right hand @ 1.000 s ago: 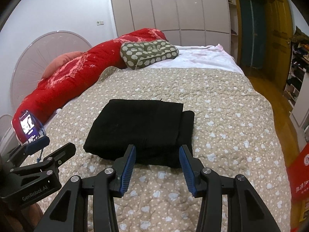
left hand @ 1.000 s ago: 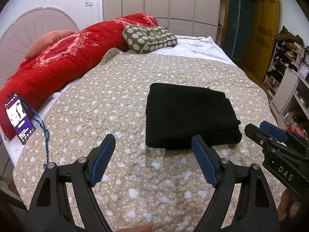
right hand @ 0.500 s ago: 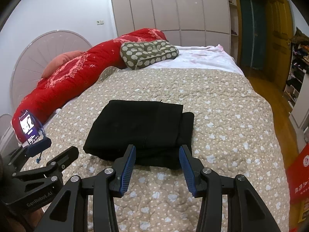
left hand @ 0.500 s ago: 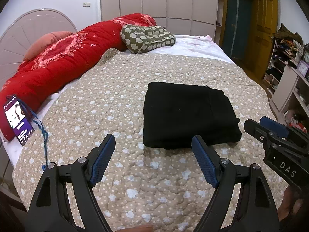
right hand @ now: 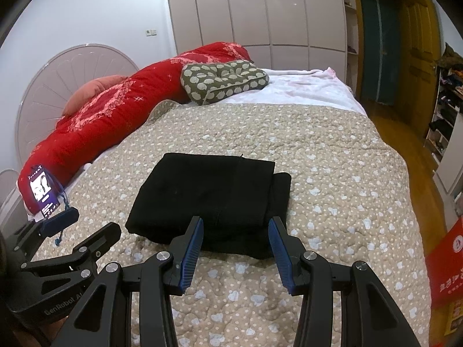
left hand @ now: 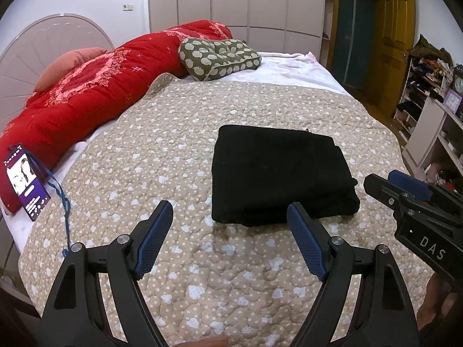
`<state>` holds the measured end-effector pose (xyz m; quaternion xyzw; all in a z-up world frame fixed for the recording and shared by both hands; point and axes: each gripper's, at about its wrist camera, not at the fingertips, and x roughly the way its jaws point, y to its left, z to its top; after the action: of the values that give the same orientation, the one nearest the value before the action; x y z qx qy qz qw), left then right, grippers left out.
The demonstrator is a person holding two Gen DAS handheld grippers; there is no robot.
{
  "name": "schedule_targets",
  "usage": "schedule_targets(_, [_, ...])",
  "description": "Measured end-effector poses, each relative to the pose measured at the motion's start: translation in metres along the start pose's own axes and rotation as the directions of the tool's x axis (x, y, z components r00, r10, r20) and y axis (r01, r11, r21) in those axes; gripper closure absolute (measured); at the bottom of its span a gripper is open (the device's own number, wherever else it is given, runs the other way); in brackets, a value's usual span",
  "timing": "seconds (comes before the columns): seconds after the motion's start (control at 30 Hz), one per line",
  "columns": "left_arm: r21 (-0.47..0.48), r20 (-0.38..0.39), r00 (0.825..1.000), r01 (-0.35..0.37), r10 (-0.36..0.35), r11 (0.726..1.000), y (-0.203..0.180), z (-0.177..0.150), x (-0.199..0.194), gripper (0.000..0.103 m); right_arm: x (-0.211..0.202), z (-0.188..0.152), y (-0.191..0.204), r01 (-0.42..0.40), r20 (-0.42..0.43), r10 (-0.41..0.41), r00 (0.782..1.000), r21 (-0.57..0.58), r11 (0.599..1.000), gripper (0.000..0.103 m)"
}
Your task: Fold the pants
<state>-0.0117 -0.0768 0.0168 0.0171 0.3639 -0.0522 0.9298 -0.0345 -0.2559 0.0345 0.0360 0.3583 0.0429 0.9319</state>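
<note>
Both grippers hang over the near part of the quilt, pointed down toward the pants. Our left gripper has its jaws spread wide with nothing between them; our right gripper is spread too, also empty, its fingers short of the pants' near edge and not touching the cloth.

The pants lie near the middle of the quilt, already a compact black rectangle of several layers, with one lower layer sticking out a little past the top layer on the right side. We judge the folding all but finished.

We expect the cloth to be soft, thick and limp, fairly light, not slippery and not fragile. It will sag and the stack will slide apart if lifted from one point. If we tidy it, we would pinch the near edge through all the layers, or take the protruding right-hand layer at its near corner and tuck it under.

Nothing lies on the quilt around the pants, so the reach is open. Well beyond them sits a spotted cushion; far to their left a red duvet runs along the quilt's edge, with a phone leaning at its near end. None of it is in our way.
</note>
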Motion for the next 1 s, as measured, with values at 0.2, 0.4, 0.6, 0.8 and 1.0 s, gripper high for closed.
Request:
schedule_targets(0.2, [0.000, -0.001, 1.000, 0.002, -0.002, 1.000, 0.0002, 0.0003, 0.0004, 0.021, 0.0005, 0.0004, 0.0004, 0.000, -0.001, 0.000, 1.000, -0.001, 1.000, 0.058])
schedule_targets(0.4, [-0.001, -0.003, 1.000, 0.003, -0.003, 1.000, 0.0002, -0.0004, 0.0013, 0.021, 0.0019, 0.0000, 0.0014, -0.005, -0.002, 0.005, 1.000, -0.003, 1.000, 0.058])
schedule_targets(0.6, [-0.001, -0.012, 1.000, 0.004, -0.004, 1.000, -0.0007, -0.0041, 0.0043, 0.021, 0.0041, -0.0030, 0.0010, -0.007, -0.010, 0.007, 1.000, 0.001, 1.000, 0.058])
schedule_targets(0.8, [-0.002, -0.013, 1.000, 0.006, -0.006, 1.000, -0.0009, -0.0039, 0.0051, 0.021, 0.0057, -0.0044, 0.0018, -0.008, -0.014, 0.008, 1.000, 0.001, 1.000, 0.058])
schedule_targets(1.0, [-0.003, -0.015, 1.000, 0.008, -0.008, 1.000, -0.0016, -0.0046, 0.0058, 0.021, 0.0069, -0.0071, -0.0026, -0.010, -0.016, 0.010, 1.000, 0.016, 1.000, 0.058])
